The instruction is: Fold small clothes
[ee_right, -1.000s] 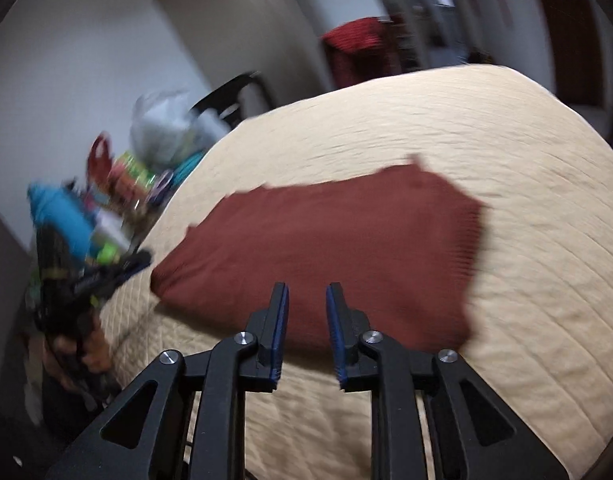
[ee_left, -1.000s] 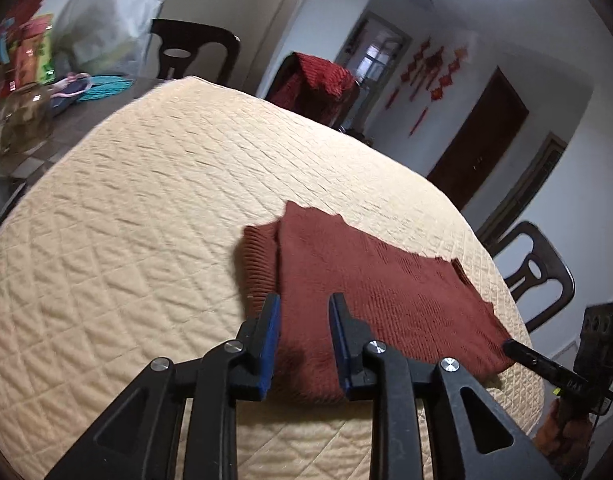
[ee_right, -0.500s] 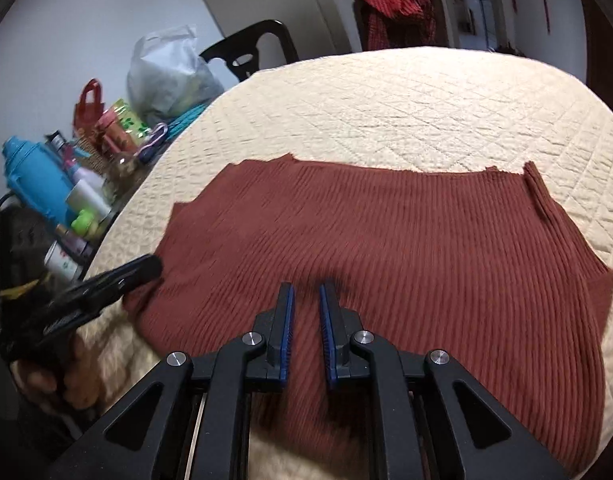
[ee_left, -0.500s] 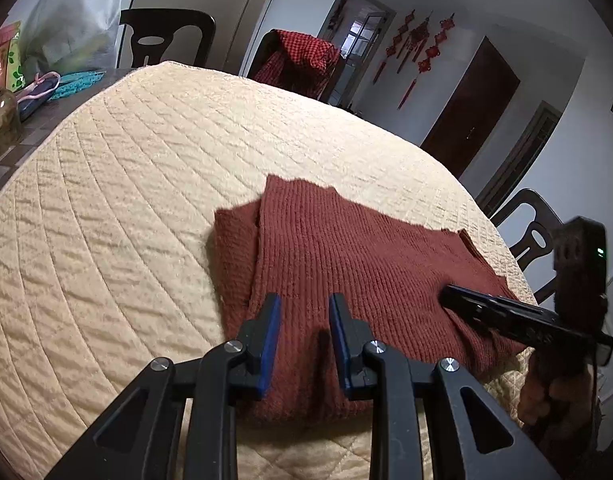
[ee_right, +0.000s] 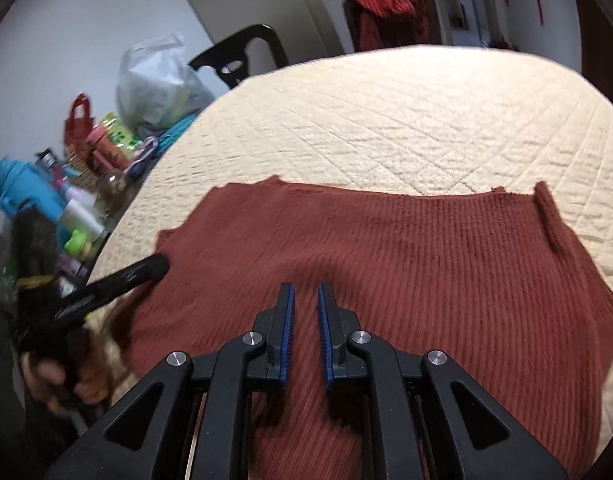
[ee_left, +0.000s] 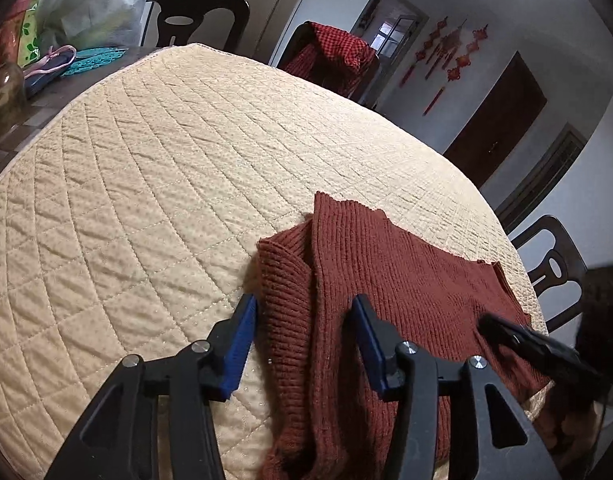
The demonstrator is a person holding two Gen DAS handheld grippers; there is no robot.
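A rust-red ribbed knit garment [ee_left: 390, 304] lies partly folded at the near edge of a round table with a cream quilted cover [ee_left: 178, 168]. My left gripper [ee_left: 304, 342] is open, its jaws wide apart over the garment's left folded edge. My right gripper [ee_right: 305, 334] hovers over the garment's middle [ee_right: 406, 264] with its jaws close together, a narrow gap between them and nothing held. Each gripper shows in the other's view: the right one [ee_left: 546, 356] at the garment's right edge, the left one [ee_right: 106, 284] at its left corner.
Black chairs [ee_left: 198, 16] stand around the table, one draped with a red checked cloth [ee_left: 338, 52]. A plastic bag [ee_right: 158, 80], bottles and clutter [ee_right: 46, 208] sit on a side surface left of the table. A chair [ee_left: 554, 272] stands at the right.
My left gripper's jaws have opened wide and it has shifted to the garment's left edge. My right gripper has stayed over the garment's middle with little change.
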